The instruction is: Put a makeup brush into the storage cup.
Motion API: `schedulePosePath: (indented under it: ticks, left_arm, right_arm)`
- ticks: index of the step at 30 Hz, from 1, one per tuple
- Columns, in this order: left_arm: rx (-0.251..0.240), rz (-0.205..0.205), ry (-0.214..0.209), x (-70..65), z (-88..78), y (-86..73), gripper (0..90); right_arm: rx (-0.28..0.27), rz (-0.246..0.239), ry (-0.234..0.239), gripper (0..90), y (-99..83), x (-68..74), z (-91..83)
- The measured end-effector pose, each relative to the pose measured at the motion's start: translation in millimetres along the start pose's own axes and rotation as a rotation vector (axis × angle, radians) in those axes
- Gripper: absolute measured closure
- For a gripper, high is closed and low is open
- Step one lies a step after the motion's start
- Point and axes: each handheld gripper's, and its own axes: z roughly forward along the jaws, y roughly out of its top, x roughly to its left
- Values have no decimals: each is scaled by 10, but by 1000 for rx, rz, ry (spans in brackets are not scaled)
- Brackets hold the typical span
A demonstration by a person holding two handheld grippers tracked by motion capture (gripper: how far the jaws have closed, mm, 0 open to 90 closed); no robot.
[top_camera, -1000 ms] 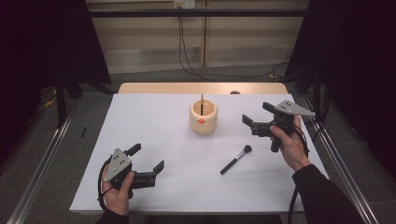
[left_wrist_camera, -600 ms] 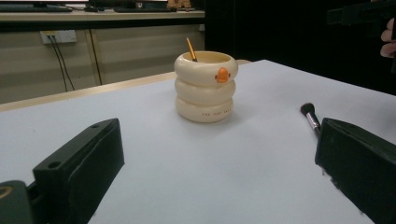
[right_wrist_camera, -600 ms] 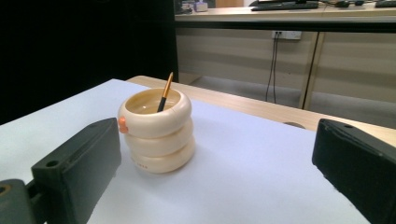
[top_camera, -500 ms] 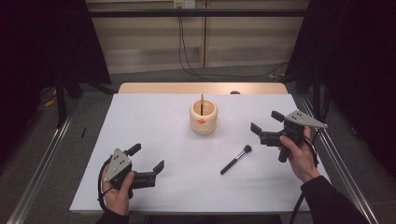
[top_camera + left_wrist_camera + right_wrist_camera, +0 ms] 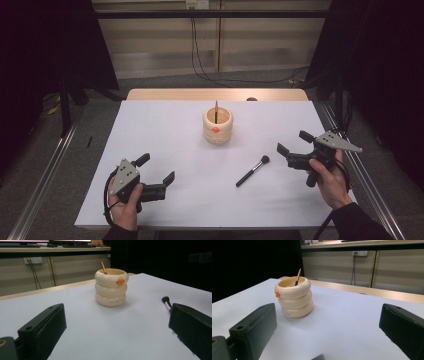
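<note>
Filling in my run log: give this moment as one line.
left gripper: open, idle | right gripper: open, near brush | brush: on table | cup: holds one stick

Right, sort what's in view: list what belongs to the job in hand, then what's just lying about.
Belongs to the job:
- makeup brush lying flat on the table, nearest the right claw, which is open
- cream ring-shaped holder, with a thin brush standing in it
- left claw, open, holding nothing

Just lying about:
- white table
- cables on the floor behind
</note>
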Motion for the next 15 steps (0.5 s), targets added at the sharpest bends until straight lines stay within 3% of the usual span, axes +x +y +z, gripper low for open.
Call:
schedulePosePath:
  ticks: [9,10,15]
  left_arm:
    - [-1,-4,6,16,-18,-9,11]
    - [-1,-6,5,18,-22,-10,10]
    - [-6,-7,13,16,-38,-4,10]
  right_arm:
    - [-5,11,-19,12,-114,-7,-202]
    - [-5,29,-21,12,-134,4,-229]
    - [0,17,-38,12,-195,-13,-355]
